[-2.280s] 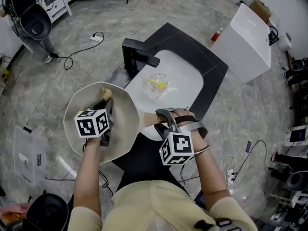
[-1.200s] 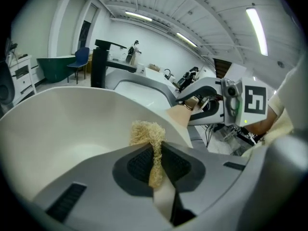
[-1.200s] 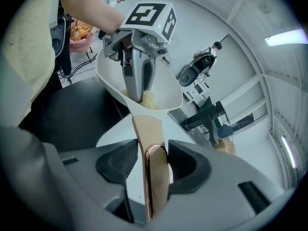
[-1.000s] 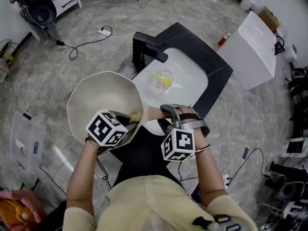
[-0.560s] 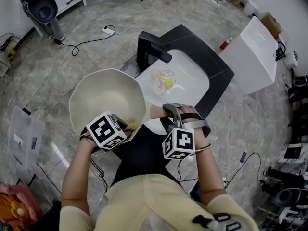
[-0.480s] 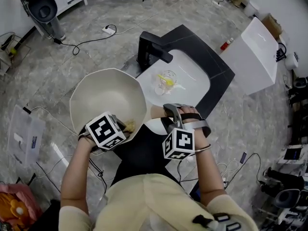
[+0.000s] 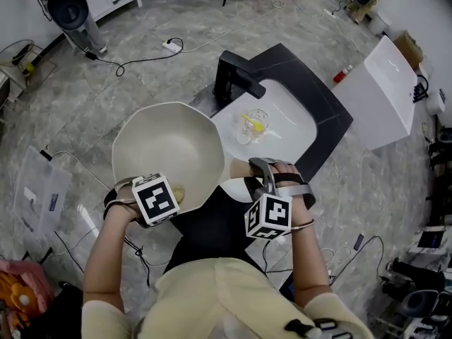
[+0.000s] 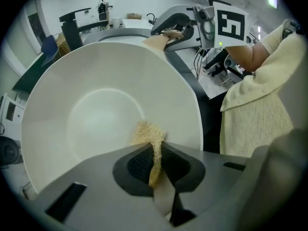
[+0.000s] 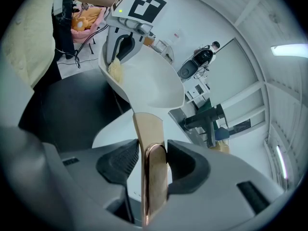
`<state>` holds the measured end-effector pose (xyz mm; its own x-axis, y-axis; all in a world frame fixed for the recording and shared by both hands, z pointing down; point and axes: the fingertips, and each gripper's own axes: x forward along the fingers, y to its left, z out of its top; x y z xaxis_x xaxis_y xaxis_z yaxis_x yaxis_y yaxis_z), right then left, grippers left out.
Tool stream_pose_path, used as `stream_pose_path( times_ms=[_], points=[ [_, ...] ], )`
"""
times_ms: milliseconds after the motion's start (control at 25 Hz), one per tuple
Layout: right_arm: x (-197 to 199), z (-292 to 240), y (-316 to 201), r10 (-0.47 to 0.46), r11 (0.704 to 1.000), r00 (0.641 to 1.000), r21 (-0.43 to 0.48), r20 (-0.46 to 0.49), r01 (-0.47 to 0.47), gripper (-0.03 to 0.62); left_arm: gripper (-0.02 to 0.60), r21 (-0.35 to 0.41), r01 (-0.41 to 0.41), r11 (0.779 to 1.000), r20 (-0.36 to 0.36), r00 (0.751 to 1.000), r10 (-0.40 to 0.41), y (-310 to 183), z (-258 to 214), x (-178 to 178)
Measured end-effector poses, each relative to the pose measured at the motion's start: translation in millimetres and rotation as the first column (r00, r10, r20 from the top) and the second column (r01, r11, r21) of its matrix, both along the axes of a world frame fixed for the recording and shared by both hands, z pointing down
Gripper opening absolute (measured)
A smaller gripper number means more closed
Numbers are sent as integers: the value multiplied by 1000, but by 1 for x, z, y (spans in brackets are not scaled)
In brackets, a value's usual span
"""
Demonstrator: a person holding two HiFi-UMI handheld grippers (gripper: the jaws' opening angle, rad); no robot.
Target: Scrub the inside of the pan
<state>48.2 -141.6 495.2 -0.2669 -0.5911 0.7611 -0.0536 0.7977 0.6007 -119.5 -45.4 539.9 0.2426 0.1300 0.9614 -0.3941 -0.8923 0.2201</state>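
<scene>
Because the pan (image 7: 162,147) is big, hard and smooth, I think it is heavy for one hand and could slip, so its gold handle (image 9: 149,129) is the best place to hold it. The right gripper (image 9: 153,162) is closed tight on that handle at the pan's near side. The left gripper (image 8: 155,163) pinches a soft tan scrubber (image 8: 145,134). It looks light and squashy, and seems to touch the inside wall by the pan's near edge. Nothing else is in the pan. Just behind the pan is a white sink (image 7: 293,122) with a clear cup (image 7: 254,124) in it. A black tap (image 7: 236,83) stands close enough to bump. Farther behind the pan are a white box (image 7: 385,90) and a plug strip (image 7: 171,46)
</scene>
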Motion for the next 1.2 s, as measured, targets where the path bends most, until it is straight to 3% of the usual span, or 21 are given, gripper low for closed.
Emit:
stream_pose_path(
  times_ms=[320,520,720,1000,1200],
  points=[
    [-1,1,0,-4,1000,1000,9,-10,4,189,43,78,27,997,170,985,-40,-15,9,-40],
    [-1,1,-2,-3,1000,1000,15,-18,3,189,43,146,38,989,292,953,-80,-33,16,-63],
    [-1,2,-1,0,1000,1000,19,-26,0,187,43,225,46,973,370,920,-129,-55,20,-82],
    [-1,2,-1,0,1000,1000,21,-27,1,187,43,417,26,908,465,852,-238,-99,21,-109],
    [-1,2,-2,4,1000,1000,25,-25,-3,187,43,530,-18,848,476,834,-279,-126,18,-116]
  ],
)
